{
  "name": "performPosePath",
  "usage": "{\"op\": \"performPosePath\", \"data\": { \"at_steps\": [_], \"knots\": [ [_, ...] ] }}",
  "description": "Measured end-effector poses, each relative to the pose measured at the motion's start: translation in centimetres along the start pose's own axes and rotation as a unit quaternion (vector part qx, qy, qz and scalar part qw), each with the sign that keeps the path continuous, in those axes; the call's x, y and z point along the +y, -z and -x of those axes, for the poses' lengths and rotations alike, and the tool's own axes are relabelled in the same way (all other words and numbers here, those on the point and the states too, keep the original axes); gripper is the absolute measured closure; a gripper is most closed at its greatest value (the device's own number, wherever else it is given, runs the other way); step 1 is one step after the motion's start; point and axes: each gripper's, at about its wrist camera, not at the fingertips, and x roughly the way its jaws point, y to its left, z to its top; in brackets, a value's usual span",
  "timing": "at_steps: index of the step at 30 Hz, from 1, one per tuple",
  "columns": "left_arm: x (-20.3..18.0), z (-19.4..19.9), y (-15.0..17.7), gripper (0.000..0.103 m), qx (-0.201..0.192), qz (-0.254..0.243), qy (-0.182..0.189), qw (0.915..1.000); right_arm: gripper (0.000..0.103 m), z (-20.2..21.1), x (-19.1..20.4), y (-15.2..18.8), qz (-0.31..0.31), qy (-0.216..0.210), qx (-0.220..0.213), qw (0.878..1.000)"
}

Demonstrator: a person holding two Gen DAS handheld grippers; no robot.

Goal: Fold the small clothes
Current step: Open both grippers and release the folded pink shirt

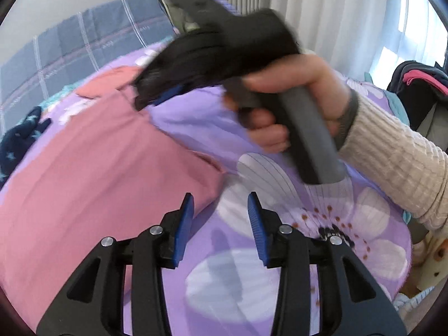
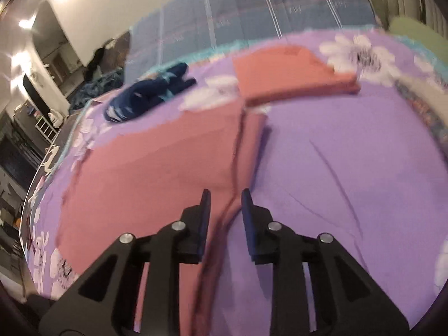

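A pink garment [image 2: 156,168] lies spread flat on the purple flowered bedspread [image 2: 350,154], with a narrow strip folded over along its right edge. My right gripper [image 2: 225,204] hovers over that edge near the front, jaws apart, the pads not pressing on the cloth. In the left wrist view the same pink garment [image 1: 84,182] fills the left side. My left gripper [image 1: 221,210] is open over its right border and the bedspread [image 1: 280,252], with nothing between the pads. A person's hand [image 1: 294,98] in a cream ribbed sleeve holds the right tool above, blurred.
A second pink piece [image 2: 294,75] lies folded at the back of the bed. A crumpled navy garment with pale stars [image 2: 145,95] sits at the back left. A grey checked sheet [image 2: 252,19] lies beyond, curtains [image 1: 322,14] and a dark bag [image 1: 420,84] to the right.
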Motion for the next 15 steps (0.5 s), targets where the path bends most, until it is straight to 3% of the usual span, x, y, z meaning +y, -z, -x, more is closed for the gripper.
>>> {"op": "performPosePath", "data": {
  "at_steps": [3, 6, 8, 9, 10, 11, 14, 15],
  "knots": [
    [1.4, 2.7, 1.0, 0.061, -0.018, 0.013, -0.019, 0.9996, 0.078, 2.3, 1.7, 0.9, 0.023, 0.002, -0.009, 1.000],
    [3.0, 4.7, 2.6, 0.057, -0.032, 0.032, -0.044, 0.9980, 0.068, 3.6, 3.4, 3.4, 0.043, -0.008, -0.004, 0.999],
    [4.7, 6.1, 4.1, 0.056, -0.040, 0.055, -0.060, 0.9959, 0.062, 2.9, 3.6, 5.7, 0.047, -0.011, 0.022, 0.999],
    [5.5, 6.5, 4.4, 0.056, -0.041, 0.063, -0.066, 0.9950, 0.062, 2.5, 3.6, 6.7, 0.044, 0.004, 0.043, 0.998],
    [6.7, 7.4, 5.4, 0.054, -0.040, 0.078, -0.080, 0.9929, 0.066, 1.5, 3.4, 7.9, 0.044, 0.048, 0.071, 0.995],
    [7.9, 8.2, 6.5, 0.052, -0.040, 0.092, -0.097, 0.9902, 0.066, 1.5, 3.6, 8.5, 0.049, 0.072, 0.072, 0.994],
    [12.2, 11.1, 9.7, 0.043, -0.035, 0.139, -0.174, 0.9742, 0.064, 3.8, 7.1, 8.6, 0.080, 0.152, 0.052, 0.984],
    [13.8, 11.9, 10.8, 0.043, -0.033, 0.155, -0.196, 0.9676, 0.064, 5.2, 9.6, 8.4, 0.115, 0.160, 0.023, 0.980]
  ]
}}
